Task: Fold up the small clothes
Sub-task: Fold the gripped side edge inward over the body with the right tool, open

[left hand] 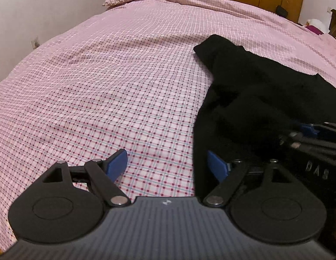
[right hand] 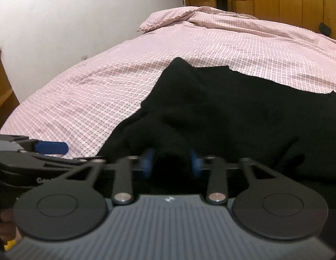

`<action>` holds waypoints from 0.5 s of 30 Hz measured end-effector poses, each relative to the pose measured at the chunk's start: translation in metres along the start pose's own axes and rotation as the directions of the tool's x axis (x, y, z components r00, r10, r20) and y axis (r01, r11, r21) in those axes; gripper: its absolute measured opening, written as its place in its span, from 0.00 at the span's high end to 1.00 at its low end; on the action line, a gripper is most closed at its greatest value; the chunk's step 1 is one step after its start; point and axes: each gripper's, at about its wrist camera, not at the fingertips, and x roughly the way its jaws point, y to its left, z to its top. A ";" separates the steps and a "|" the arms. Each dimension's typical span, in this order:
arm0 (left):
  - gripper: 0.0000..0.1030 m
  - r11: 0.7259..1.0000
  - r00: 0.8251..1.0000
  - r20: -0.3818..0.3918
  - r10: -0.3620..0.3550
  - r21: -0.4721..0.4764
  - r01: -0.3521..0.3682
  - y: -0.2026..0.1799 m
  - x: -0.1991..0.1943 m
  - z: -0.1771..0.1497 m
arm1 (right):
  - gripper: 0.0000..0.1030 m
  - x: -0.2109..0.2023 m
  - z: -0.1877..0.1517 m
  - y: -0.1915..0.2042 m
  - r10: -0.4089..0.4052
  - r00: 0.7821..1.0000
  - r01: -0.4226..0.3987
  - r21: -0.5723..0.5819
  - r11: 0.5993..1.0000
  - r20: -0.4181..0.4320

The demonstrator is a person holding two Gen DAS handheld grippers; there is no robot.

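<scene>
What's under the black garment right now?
The black garment lies on the pink checked bedsheet, which shows all around it. Whatever lies beneath the cloth itself is covered. The right gripper has a fold of it between its pads; the left gripper is open beside it.

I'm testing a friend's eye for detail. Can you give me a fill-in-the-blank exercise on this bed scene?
1. The garment lying on the bed is ____ in colour.
2. The left gripper hangs over the checked bedsheet with its jaws ____.
3. The right gripper has a bunch of the ____ between its blue fingers.
4. Behind the bed stands a ____ wardrobe.

Missing words: black; open; garment; wooden
</scene>
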 end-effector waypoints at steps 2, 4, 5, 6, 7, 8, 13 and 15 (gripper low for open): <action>0.17 1.000 1.000 0.000 0.003 0.002 -0.003 0.000 0.000 0.000 | 0.85 -0.004 0.004 -0.004 -0.005 1.000 0.005 0.022 1.000 0.013; 0.17 1.000 1.000 -0.001 0.003 0.004 -0.003 0.000 0.000 0.000 | 0.86 -0.014 0.007 -0.012 -0.004 0.999 0.001 0.065 0.998 0.048; 0.17 1.000 1.000 -0.001 0.004 0.004 -0.004 0.000 0.000 0.000 | 0.86 -0.020 0.009 -0.016 -0.013 0.998 0.007 0.084 0.996 0.069; 0.17 1.000 1.000 -0.001 0.005 0.004 -0.005 0.000 0.001 0.000 | 0.86 -0.029 0.011 -0.021 -0.027 0.995 0.017 0.107 0.994 0.095; 0.17 1.000 1.000 -0.001 0.007 0.003 -0.007 0.000 0.001 0.000 | 0.86 -0.039 0.014 -0.027 -0.044 0.991 0.027 0.134 0.991 0.126; 0.17 1.000 1.000 0.000 0.009 0.003 -0.009 -0.001 0.001 0.000 | 0.86 -0.047 0.015 -0.033 -0.061 0.987 0.038 0.158 0.987 0.149; 0.15 0.999 1.000 0.009 0.026 0.023 -0.026 -0.005 0.004 -0.003 | 0.86 -0.087 0.013 -0.072 -0.194 0.954 0.125 0.286 0.950 0.229; 0.15 0.999 0.999 0.013 0.032 0.028 -0.033 -0.006 0.005 -0.003 | 0.86 -0.100 0.007 -0.090 -0.254 0.937 0.165 0.337 0.927 0.240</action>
